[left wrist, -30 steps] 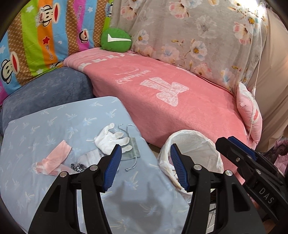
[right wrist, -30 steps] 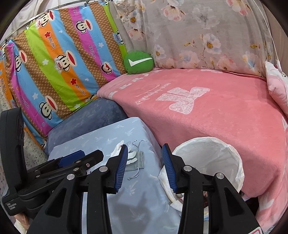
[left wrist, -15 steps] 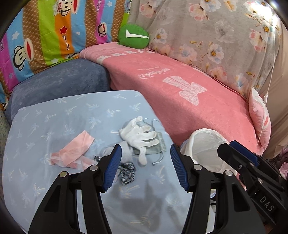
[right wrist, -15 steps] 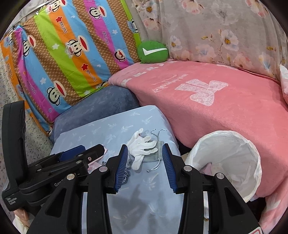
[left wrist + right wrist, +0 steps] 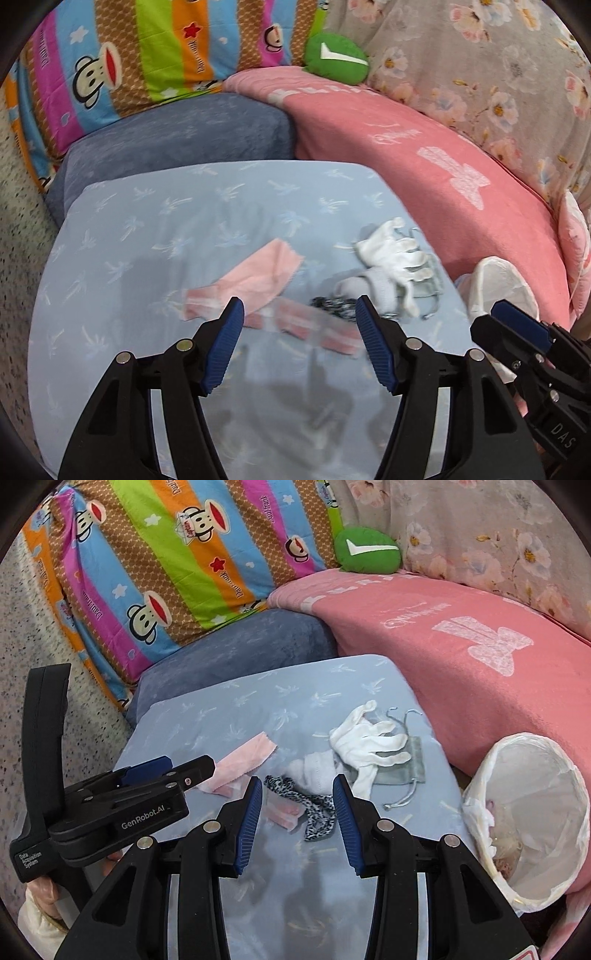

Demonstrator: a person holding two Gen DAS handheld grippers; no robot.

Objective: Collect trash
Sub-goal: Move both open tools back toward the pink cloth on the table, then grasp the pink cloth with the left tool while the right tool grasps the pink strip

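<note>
Left wrist view: left gripper (image 5: 299, 332) is hovering over the light blue cloth (image 5: 147, 229), jaws spread wide, nothing between them. Pink fabric strip (image 5: 255, 277) is lying flat at 12 o'clock of the tips, just beyond the left pad. A pink-and-clear wrapper (image 5: 314, 328) is lying between the pads, blurred. White glove (image 5: 391, 251) is sitting at 1 o'clock, partly over a grey drawstring pouch (image 5: 428, 284). Bin with white liner (image 5: 498, 284) is showing at 3 o'clock, off the cloth edge. Right gripper (image 5: 524, 332) is poking in at 4 o'clock; can't tell its jaws here.

Right wrist view: right gripper (image 5: 297, 812) is hanging over the same cloth (image 5: 221, 709), jaws apart, empty. Black-and-white patterned strip (image 5: 314, 812) is lying right between the pads, beside the wrapper (image 5: 284, 814). Rolled white sock (image 5: 314, 771) is at 12 o'clock, the glove (image 5: 365, 738) at 1 o'clock on the pouch (image 5: 402, 771). Pink strip (image 5: 243, 760) is at 11 o'clock, near the left gripper (image 5: 207, 764) coming in from 9 o'clock. Lined bin (image 5: 532, 812) is standing at 3 o'clock, against the pink blanket (image 5: 480, 672).
</note>
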